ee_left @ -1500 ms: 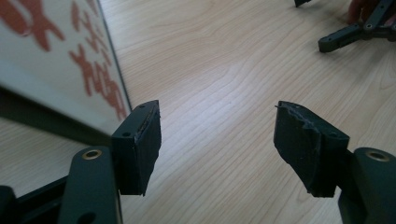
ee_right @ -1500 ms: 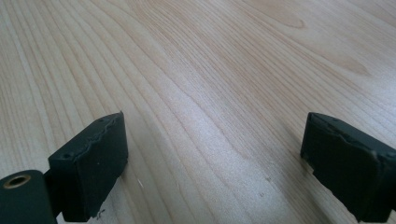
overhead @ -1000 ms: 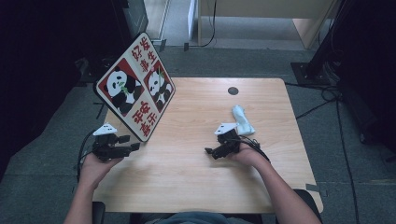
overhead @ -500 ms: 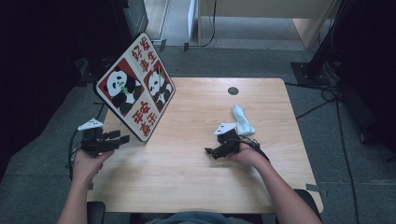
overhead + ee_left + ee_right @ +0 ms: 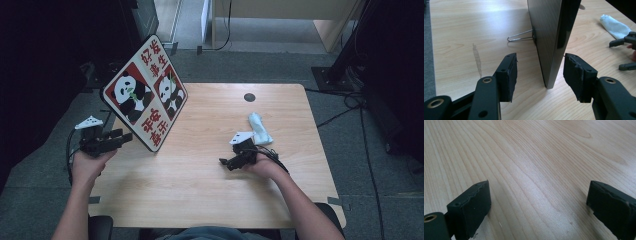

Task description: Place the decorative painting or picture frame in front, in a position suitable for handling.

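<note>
Table [image 5: 210, 190]: bare wood under my grippers.
Sign [image 5: 145, 92]: propped upright.
Left gripper [image 5: 540, 75]: jaws closing, astride sign's corner, not touching.
Right gripper [image 5: 537, 202]: wide, nothing between, right of sign.

light wooden table [image 5: 210, 190] — panda sign [image 5: 145, 92] propped at left, white cloth [image 5: 260, 127] at right

Wooden table [image 5: 200, 190], white crumpled cloth [image 5: 260, 128] toward its right side — dark round hole [image 5: 249, 97] near the far edge
</note>
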